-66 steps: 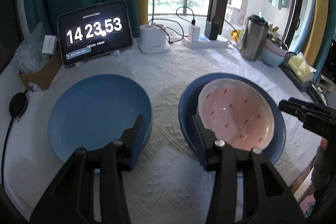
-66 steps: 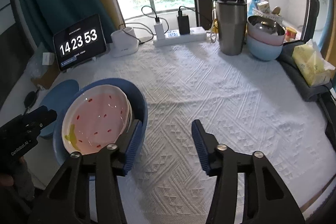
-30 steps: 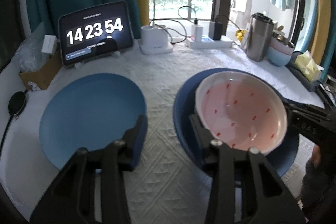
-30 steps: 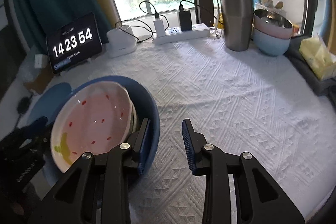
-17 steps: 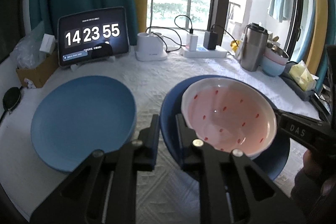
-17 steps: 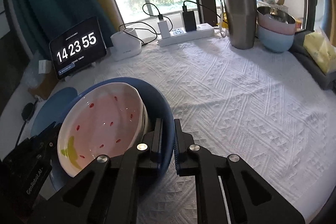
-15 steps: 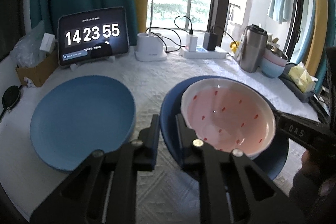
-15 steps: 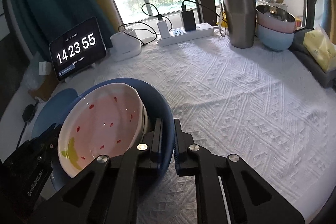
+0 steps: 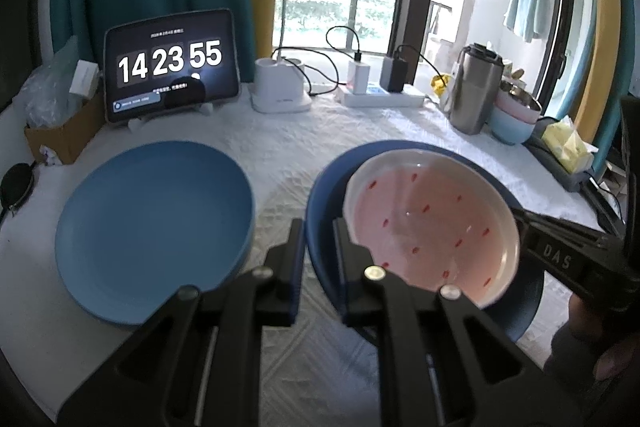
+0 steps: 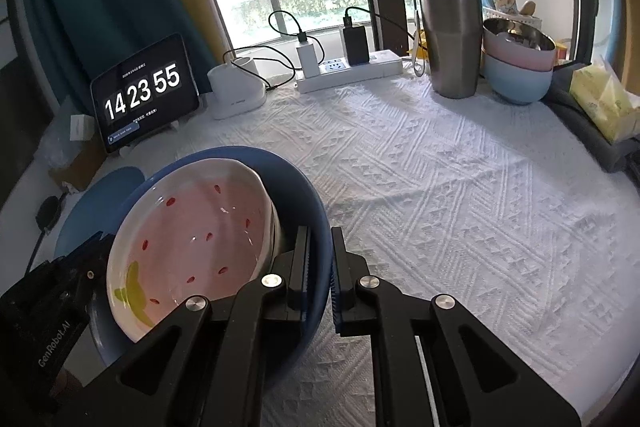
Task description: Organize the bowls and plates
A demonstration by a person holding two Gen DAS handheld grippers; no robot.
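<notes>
A dark blue bowl (image 9: 325, 193) (image 10: 298, 189) holds a pink bowl (image 9: 432, 227) (image 10: 200, 227) with red seed marks, which leans inside it. My left gripper (image 9: 318, 227) is shut on the blue bowl's left rim. My right gripper (image 10: 320, 233) is shut on the opposite rim. Each view shows the other gripper's black body at the far side of the bowl. A light blue plate (image 9: 152, 227) (image 10: 100, 195) lies flat on the cloth to the left of the bowl, apart from it.
A tablet clock (image 9: 172, 67), a lamp base (image 9: 282, 91) and a power strip (image 10: 348, 69) line the back. A steel tumbler (image 10: 450, 39), stacked bowls (image 10: 518, 67) and a yellow tissue pack (image 10: 604, 99) stand at the right. White patterned cloth (image 10: 440, 207) covers the table.
Both grippers' jaws have come together from half open onto the dark blue bowl's rim, one on each side. The bowl has shifted a little in view.
</notes>
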